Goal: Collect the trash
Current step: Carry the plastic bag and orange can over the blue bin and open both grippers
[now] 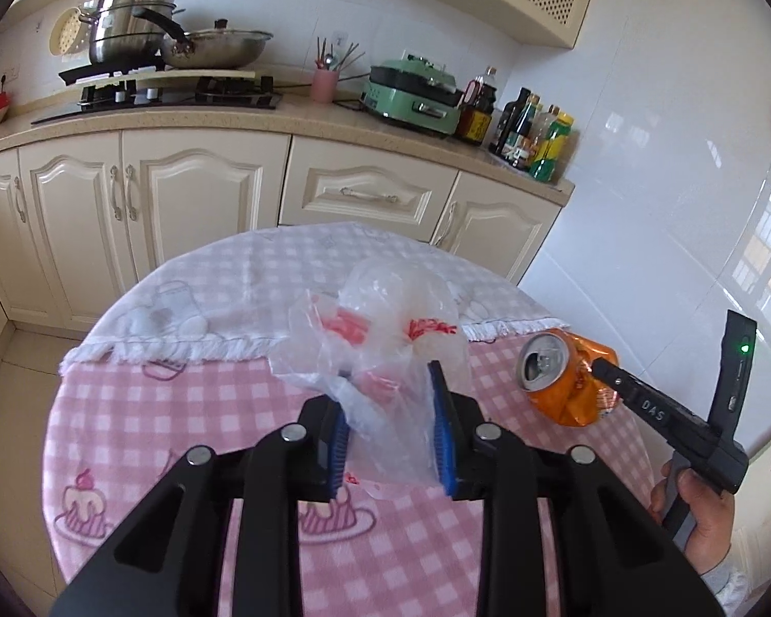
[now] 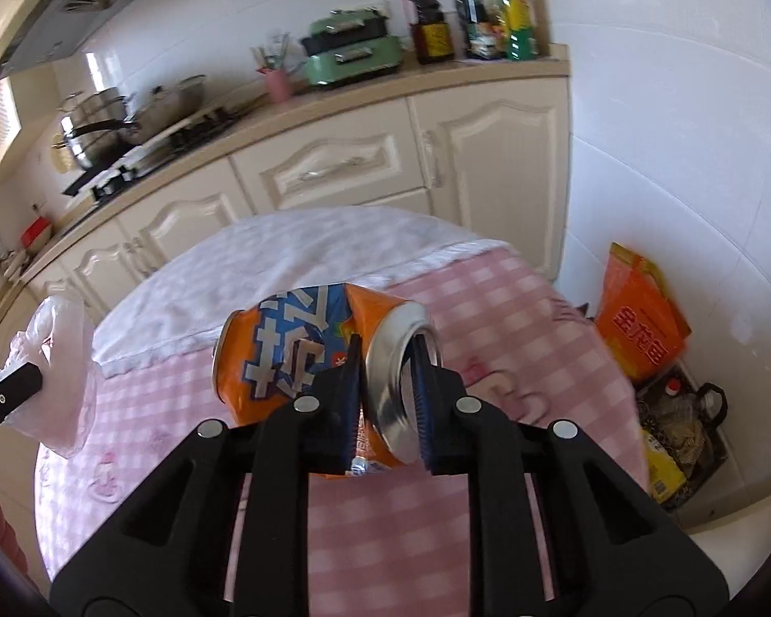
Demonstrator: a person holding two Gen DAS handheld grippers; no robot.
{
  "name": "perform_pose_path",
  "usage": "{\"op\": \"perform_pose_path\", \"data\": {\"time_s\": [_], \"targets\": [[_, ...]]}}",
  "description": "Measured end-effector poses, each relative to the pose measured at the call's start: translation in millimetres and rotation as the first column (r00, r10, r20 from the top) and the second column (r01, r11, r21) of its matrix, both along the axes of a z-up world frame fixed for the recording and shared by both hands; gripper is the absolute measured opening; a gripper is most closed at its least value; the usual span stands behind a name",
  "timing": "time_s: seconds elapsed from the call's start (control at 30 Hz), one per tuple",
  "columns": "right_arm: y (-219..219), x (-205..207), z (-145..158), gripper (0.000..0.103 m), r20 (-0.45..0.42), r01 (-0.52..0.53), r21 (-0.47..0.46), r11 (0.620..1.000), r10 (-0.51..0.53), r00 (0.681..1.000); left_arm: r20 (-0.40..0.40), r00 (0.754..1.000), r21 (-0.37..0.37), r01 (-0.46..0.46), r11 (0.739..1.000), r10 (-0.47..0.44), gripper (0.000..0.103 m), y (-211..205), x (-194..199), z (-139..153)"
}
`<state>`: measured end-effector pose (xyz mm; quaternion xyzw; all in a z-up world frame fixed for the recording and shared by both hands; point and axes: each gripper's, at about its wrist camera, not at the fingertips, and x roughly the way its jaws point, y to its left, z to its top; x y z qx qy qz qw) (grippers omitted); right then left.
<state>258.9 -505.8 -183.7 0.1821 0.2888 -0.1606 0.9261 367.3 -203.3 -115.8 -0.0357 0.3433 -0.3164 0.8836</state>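
Observation:
A crumpled clear plastic bag (image 1: pixel 385 319) with red print hangs between the blue pads of my left gripper (image 1: pixel 388 385), which is shut on it above the round table (image 1: pixel 180 411) with its pink checked cloth. At the right of the left wrist view, a crushed orange drink can (image 1: pixel 565 385) is held up by my right gripper (image 1: pixel 599 365). In the right wrist view the right gripper (image 2: pixel 385 342) is shut on the can (image 2: pixel 282 349) at its silver rim, one finger in the mouth. The bag (image 2: pixel 61 339) and a left gripper finger (image 2: pixel 15 385) show at the left edge.
Cream cabinets and a counter (image 1: pixel 293 118) run behind the table, with pots on a stove (image 1: pixel 180 92), a green appliance (image 1: pixel 411 92) and bottles (image 1: pixel 534 139). An orange sack (image 2: pixel 642 319) and a basket (image 2: pixel 689 437) sit on the floor by the white wall. A hand (image 1: pixel 704 504) grips the right tool.

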Motion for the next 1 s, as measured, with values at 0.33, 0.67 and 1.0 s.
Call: {"op": "perform_pose_path", "data": {"time_s": [0.33, 0.67, 1.0], "targets": [[136, 0, 43, 0.018, 0.089, -0.238, -0.064, 0.969, 0.243, 0.966, 0.058, 0.992, -0.064, -0.106, 0.992, 0.110, 0.026, 104, -44, 23], [304, 17, 42, 0.018, 0.075, -0.500, -0.090, 0.861, 0.506, 0.859, 0.132, 0.928, 0.014, -0.354, 0.935, 0.349, 0.026, 246, -91, 11], [450, 35, 3, 0.018, -0.025, -0.685, -0.098, 0.722, 0.686, 0.727, 0.042, 0.833, 0.054, -0.554, 0.831, 0.552, 0.026, 373, -110, -46]]}}
